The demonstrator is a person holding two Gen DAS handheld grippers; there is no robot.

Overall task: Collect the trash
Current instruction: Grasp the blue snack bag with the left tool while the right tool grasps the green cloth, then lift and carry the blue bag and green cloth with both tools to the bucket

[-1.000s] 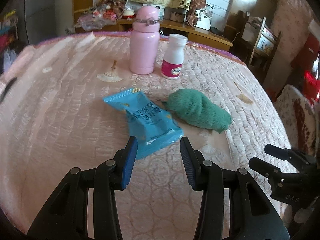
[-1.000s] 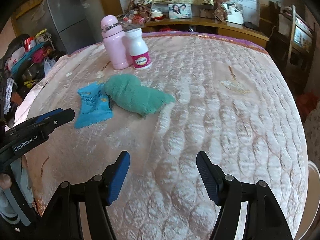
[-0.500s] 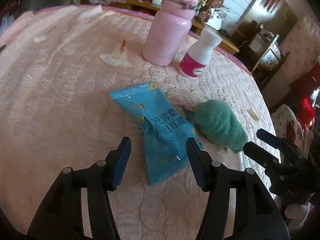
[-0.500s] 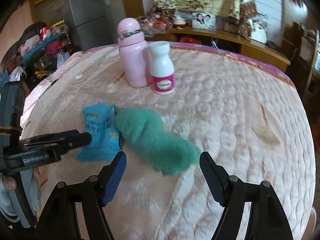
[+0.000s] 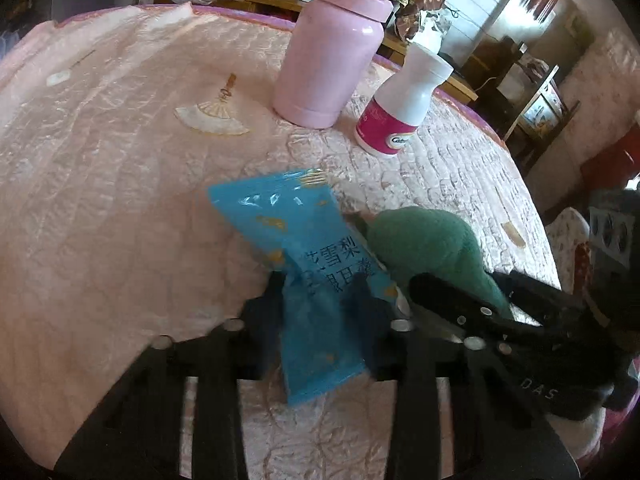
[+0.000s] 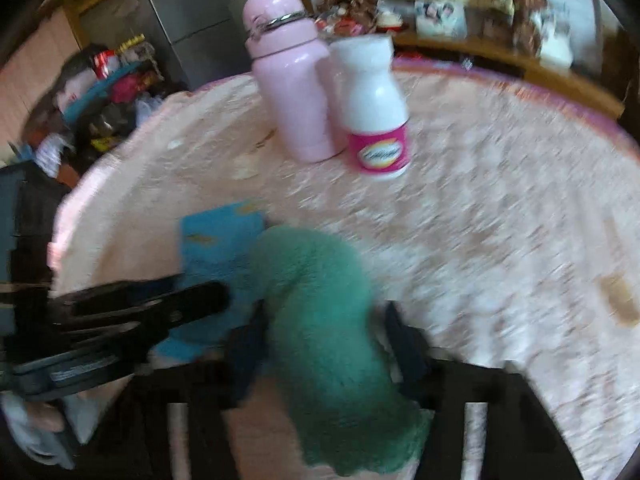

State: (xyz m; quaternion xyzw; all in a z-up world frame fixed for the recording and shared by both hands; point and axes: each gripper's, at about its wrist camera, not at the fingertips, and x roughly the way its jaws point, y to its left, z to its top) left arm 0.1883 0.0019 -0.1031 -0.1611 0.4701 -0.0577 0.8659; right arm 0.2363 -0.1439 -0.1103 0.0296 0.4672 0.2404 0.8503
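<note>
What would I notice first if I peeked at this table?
Right up front, the left gripper is closing on a bright blue snack packet, and the right gripper is closing around a fuzzy green cloth beside it. Behind them stand a pink bottle and a white pill bottle.

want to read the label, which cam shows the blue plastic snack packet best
The left wrist view: the blue plastic snack packet lies sharp and centred, its print legible. The right wrist view is blurred, with the packet partly hidden behind the green fuzzy cloth.
</note>
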